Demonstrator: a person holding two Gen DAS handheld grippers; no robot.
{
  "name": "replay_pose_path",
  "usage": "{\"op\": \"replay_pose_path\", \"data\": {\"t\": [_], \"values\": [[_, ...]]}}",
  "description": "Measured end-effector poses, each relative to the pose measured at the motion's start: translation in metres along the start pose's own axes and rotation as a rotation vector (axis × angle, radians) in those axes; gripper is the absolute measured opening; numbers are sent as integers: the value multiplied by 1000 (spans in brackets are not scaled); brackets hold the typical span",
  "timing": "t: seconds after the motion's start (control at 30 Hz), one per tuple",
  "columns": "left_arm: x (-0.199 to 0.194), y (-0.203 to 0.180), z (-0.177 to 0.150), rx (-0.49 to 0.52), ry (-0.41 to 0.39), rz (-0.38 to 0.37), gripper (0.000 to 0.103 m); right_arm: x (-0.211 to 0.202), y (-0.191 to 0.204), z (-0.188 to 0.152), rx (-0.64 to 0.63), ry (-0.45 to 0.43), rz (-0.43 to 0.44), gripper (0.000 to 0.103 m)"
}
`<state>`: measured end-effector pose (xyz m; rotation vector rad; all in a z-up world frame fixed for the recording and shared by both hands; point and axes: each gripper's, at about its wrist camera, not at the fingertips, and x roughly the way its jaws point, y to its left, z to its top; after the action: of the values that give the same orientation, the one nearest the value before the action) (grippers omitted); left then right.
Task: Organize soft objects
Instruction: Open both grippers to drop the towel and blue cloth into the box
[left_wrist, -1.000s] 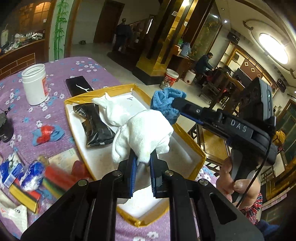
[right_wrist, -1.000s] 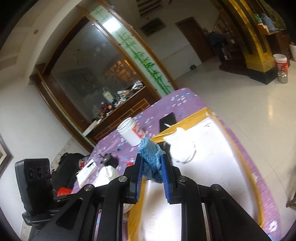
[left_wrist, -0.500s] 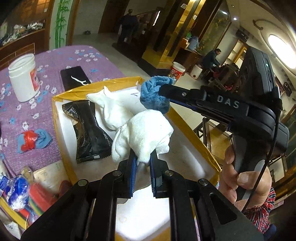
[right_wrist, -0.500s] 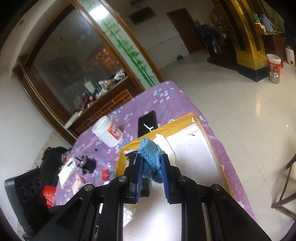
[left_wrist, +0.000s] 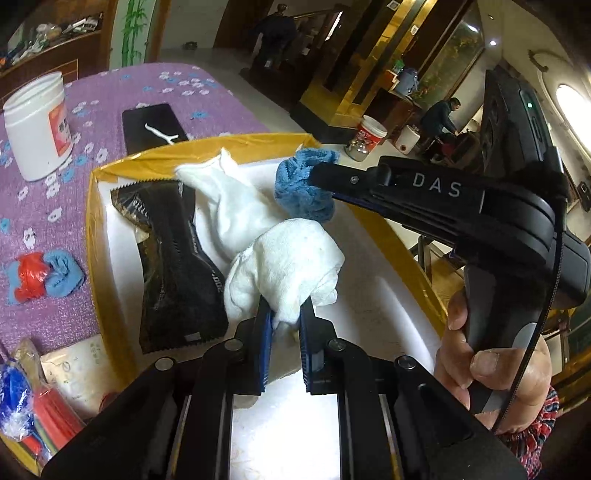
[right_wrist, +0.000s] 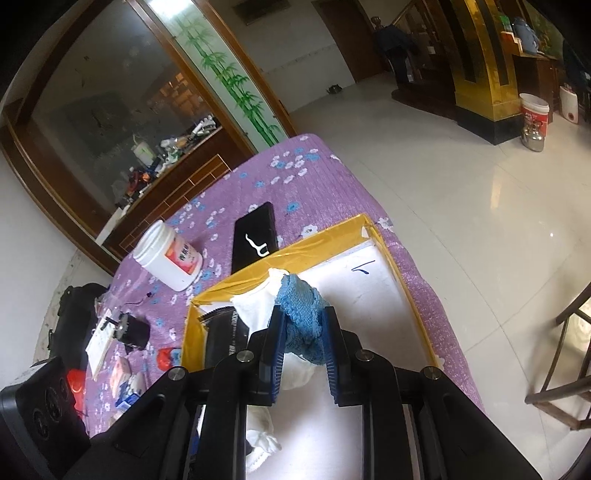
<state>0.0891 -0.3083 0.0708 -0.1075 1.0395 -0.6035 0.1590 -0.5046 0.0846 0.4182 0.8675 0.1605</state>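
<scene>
My left gripper is shut on a bunched white towel and holds it over the white box with a yellow rim. My right gripper is shut on a blue cloth, also over the box; it shows in the left wrist view just beyond the towel. A white sock and a black packet lie inside the box.
On the purple flowered tablecloth stand a white jar and a black phone. A small red and blue cloth lies left of the box. Packets and clutter sit at the near left. The table edge drops to the floor on the right.
Both grippers have come lower and closer over the box, still holding their cloths. The blue cloth now hangs just behind the white towel.
</scene>
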Motion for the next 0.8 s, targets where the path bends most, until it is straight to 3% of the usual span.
{"op": "replay_pose_path", "data": {"t": [0.17,0.27,0.43,0.8], "values": [[-2,3,-3,-14,-17,8,11,11,0,-1,-10,19,-19,23],[-5,1,-4,-11,-21,12,17,10,3,-2,-27,13,-26,24],[-13,-1,-5,-30,-31,-4,41,-4,5,-2,-37,-20,-19,39],[-56,-9,-15,-3,-93,-26,43,-64,14,-22,-29,-126,52,44]]}}
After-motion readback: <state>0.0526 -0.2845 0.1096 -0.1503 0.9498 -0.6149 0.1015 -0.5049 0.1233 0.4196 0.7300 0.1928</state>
